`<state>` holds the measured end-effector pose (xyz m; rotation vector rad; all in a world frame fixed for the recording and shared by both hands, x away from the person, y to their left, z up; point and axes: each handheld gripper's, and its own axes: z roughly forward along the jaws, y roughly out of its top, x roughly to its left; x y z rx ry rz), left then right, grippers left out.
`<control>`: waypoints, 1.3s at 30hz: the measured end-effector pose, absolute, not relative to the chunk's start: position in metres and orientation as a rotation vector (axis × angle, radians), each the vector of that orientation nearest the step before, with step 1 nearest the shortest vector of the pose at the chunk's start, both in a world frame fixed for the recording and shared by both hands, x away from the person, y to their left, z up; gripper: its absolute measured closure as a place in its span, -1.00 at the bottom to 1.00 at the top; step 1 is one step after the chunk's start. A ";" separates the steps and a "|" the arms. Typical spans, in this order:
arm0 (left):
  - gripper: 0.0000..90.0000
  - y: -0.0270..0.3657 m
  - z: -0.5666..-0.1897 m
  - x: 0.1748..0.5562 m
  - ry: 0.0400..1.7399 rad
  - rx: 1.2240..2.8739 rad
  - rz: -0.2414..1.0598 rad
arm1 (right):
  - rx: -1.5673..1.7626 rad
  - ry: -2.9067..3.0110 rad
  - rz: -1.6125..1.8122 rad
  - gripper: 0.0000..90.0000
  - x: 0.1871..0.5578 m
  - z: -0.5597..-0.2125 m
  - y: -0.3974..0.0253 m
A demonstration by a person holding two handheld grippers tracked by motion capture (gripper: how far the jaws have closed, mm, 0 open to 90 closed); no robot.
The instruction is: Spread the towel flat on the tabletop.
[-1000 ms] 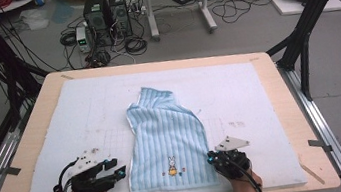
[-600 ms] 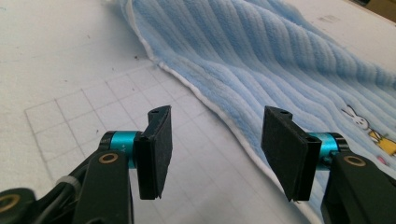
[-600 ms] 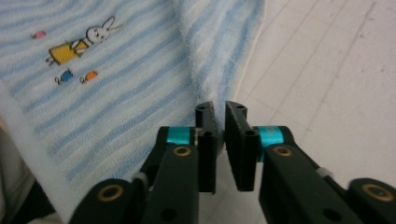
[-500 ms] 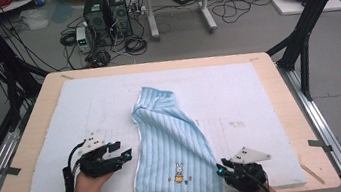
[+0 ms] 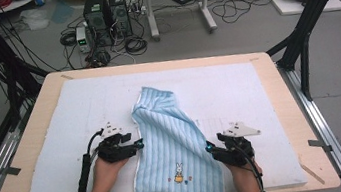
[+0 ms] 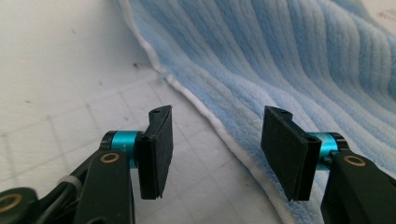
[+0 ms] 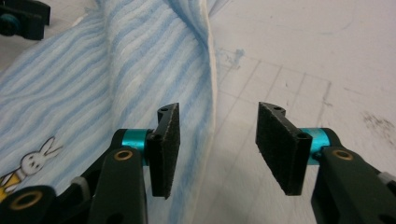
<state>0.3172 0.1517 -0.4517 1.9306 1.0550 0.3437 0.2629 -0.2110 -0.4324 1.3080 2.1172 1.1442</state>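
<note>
Blue striped towel (image 5: 171, 131) with rabbit picture, no readable writing, left hand-held gripper (image 5: 137, 144) released, right hand-held gripper (image 5: 209, 145) released

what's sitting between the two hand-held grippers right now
The blue striped towel lies between the left hand-held gripper and the right hand-held gripper, each open at one of its side edges, as the high view shows.

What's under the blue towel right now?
The blue striped towel lies on the white mat, which shows all around it. Anything beneath its folded upper part is covered, so I cannot tell.
</note>
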 end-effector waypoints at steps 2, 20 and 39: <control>0.06 0.147 -0.451 0.315 1.021 1.970 0.365 | 1.300 2.139 1.135 0.21 0.269 -0.434 -0.205; 0.94 0.154 -0.446 0.277 0.942 2.085 0.292 | 1.300 2.277 1.037 0.92 0.250 -0.444 -0.200; 0.28 0.178 -0.437 0.245 0.893 1.938 0.216 | 1.350 2.155 1.183 0.41 0.227 -0.421 -0.217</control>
